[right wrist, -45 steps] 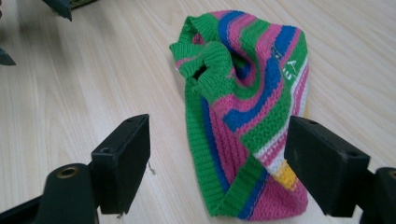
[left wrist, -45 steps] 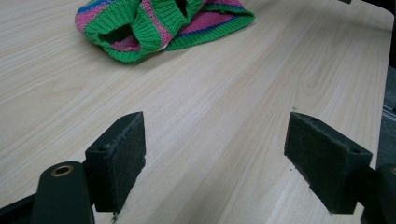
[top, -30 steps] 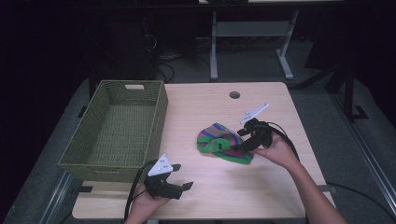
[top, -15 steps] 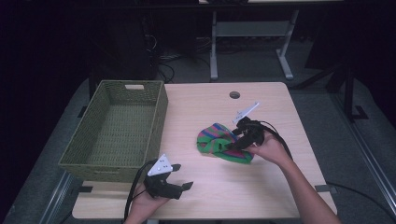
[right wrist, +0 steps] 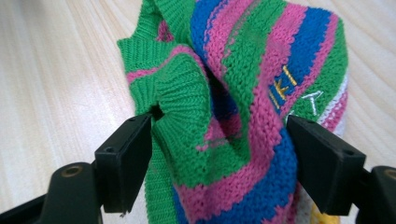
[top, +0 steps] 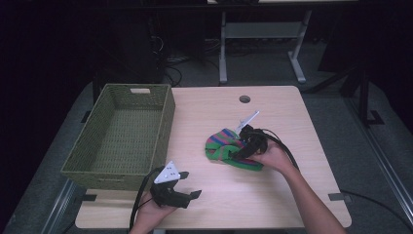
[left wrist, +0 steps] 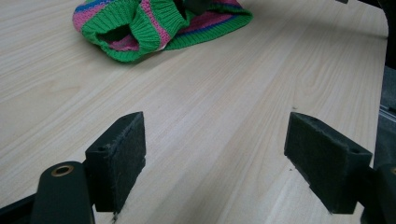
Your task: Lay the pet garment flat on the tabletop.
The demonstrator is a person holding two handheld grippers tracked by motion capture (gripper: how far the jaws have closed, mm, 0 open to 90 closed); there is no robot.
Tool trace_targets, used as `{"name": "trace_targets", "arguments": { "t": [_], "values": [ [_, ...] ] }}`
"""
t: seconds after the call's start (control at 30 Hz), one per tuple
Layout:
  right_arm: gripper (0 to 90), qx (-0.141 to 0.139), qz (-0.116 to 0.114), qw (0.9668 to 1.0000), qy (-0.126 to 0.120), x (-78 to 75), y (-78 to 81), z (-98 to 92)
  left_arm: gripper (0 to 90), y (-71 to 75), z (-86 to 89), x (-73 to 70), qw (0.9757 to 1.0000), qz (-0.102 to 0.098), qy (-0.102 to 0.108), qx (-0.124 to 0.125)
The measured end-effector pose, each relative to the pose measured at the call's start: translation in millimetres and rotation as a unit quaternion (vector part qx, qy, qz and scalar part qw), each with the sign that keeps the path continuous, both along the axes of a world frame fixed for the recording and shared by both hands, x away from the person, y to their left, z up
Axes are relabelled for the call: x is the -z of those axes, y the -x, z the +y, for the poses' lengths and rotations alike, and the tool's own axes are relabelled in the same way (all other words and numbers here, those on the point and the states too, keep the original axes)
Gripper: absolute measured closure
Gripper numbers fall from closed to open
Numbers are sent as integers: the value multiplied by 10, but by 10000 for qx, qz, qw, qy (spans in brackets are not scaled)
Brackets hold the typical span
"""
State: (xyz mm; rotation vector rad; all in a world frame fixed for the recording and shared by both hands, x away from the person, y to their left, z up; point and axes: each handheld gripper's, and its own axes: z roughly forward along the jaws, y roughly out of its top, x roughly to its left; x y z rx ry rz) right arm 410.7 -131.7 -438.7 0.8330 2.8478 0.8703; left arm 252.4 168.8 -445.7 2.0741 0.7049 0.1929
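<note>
Wooden table (top: 272,190), right tool (right wrist: 219,154) straddling striped knit hat (right wrist: 243,116), yellow lettering visible close-up

Surface (top: 287,195): pale wood-grain top, rounded corners, small round cable hole (top: 245,99) near the 12 o'clock edge. Green woven basket (top: 165,126) sits at 9 to 10 o'clock, reaching the surface's left edge. Striped knit hat (top: 221,146), green, pink and blue, lies bunched just right of centre, toward 3 o'clock, well apart from the basket.
</note>
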Motion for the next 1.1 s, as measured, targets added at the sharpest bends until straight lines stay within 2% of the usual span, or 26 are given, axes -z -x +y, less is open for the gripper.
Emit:
{"name": "trace_targets", "arguments": {
  "t": [0.2, 0.3, 0.43, 0.57, 0.67, 0.8, 0.87, 0.97, 1.07, 1.1],
  "values": [
    [239, -59, -49, 9998, 179, 109, -5, 32, 204, 8, 1, -11, 10000, -20, 37, -11],
    [239, -32, -83, 9998, 179, 124, 3, 33, 204, 7, -5, -7, 10000, -20, 18, 4],
    [240, -64, -206, 9995, 248, 143, 30, 48, 204, 9, -9, -7, 10000, -13, 24, 9],
    [255, -133, -537, 9972, 498, 165, 92, 90, 204, 9, -8, -9, 10000, -5, 63, -5],
    [267, -99, -553, 9969, 545, 162, 103, 105, 204, 9, -12, -6, 10000, 3, 36, 8],
    [317, -109, -579, 9969, 518, 159, 89, 87, 204, 12, -13, -7, 10000, -4, 36, 4],
    [369, -46, -590, 9969, 519, 151, 78, 77, 204, 9, -11, -6, 10000, 2, 43, -3],
    [388, -52, -606, 9966, 550, 146, 69, 78, 204, 9, -14, -4, 10000, 4, 28, 2],
    [474, -7, -654, 9962, 567, 136, 55, 65, 204, 6, -14, 0, 10000, 16, 42, -3],
    [474, -7, -654, 9962, 567, 136, 55, 65, 204, 6, -14, 0, 10000, 16, 42, -3]
  ]
}}
